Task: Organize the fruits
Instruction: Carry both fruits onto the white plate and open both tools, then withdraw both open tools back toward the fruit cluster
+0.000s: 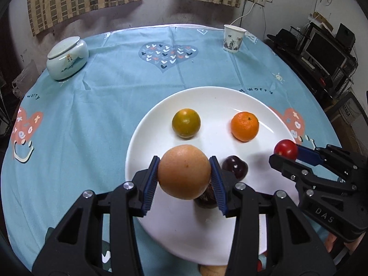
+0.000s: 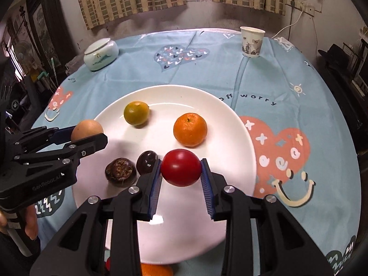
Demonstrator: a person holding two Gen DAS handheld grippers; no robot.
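Observation:
A white plate (image 1: 161, 225) (image 2: 230, 126) lies on the blue tablecloth. On it sit a green-yellow citrus (image 1: 186, 123) (image 2: 136, 112), an orange mandarin (image 1: 245, 126) (image 2: 190, 129), a dark purple fruit (image 1: 235, 166) (image 2: 146, 162) and a brown rough fruit (image 2: 120, 171). My left gripper (image 1: 184, 176) (image 2: 89, 135) is shut on a pale orange fruit (image 1: 184, 174) (image 2: 86, 130) above the plate's near left part. My right gripper (image 2: 180, 169) (image 1: 284, 154) is shut on a red tomato (image 2: 180, 168) (image 1: 285, 149) above the plate's right part.
A pale ceramic lidded jar (image 1: 67, 57) (image 2: 101, 54) stands at the far left of the table, a paper cup (image 1: 233, 38) (image 2: 251, 41) at the far right. More fruit shows at the plate's near edge (image 2: 156, 270). Dark shelves with electronics (image 1: 322, 50) stand right of the table.

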